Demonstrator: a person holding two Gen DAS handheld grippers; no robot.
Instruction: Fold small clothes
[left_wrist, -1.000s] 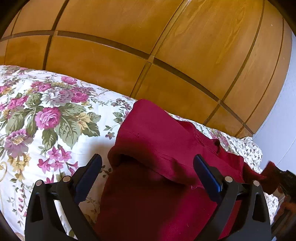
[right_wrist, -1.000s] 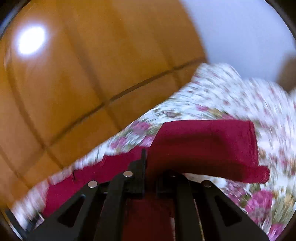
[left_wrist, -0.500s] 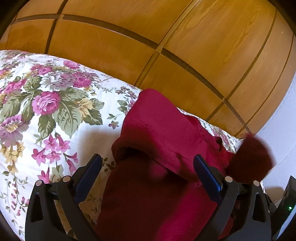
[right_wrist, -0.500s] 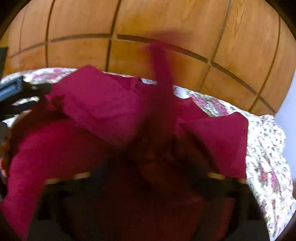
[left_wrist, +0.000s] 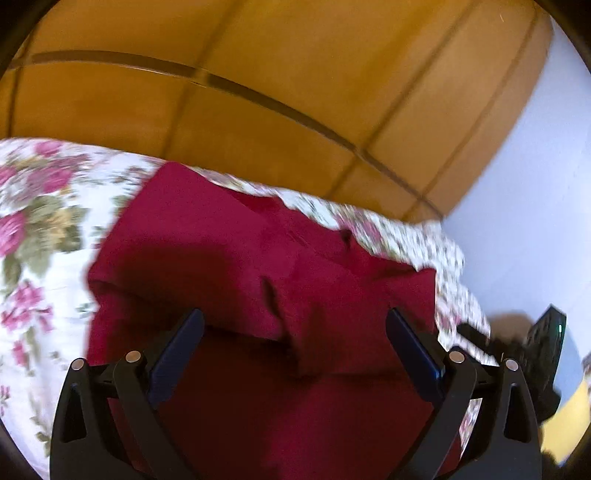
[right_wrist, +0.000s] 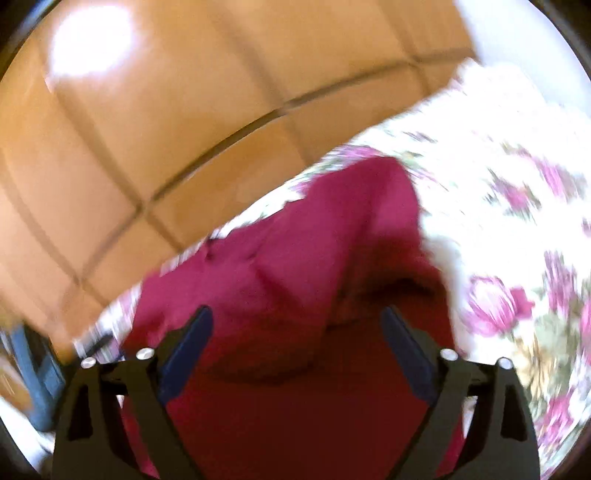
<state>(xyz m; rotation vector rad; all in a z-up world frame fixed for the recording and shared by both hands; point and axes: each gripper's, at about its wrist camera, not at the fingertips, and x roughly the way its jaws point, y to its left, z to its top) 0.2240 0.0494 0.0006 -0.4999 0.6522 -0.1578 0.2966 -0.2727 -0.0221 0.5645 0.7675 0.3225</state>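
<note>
On the left side of the bed, the floral bedsheet (left_wrist: 40, 229) is bare. The dark red garment (left_wrist: 229, 258) lies to the right of this part, near the far edge of the bed, where the wooden headboard (left_wrist: 258, 110) stands behind it. Its cloth is partly folded: a flap from each side lies over the middle, and the folds are loose and a little puffy.

The left gripper (left_wrist: 293, 345) hangs over the near part of the garment. Its jaws stand wide apart and the pads press on nothing; the cloth is only under them.

More to the right, the right gripper (right_wrist: 295, 341) is also over the red cloth, above the flap that lies toward the right side of the bed. Its jaws are closing a little at this moment, but they are wide and the pads do not touch the cloth, so it holds nothing.

I judge that the side flaps are laid in and the next fold, bringing one end over the other, is not yet done. To do it well, each gripper should come down on one near corner and pinch all the layers together, not only the top one. Both should then lift evenly and carry the edge toward the headboard edge, so the flaps do not slide open.
</note>
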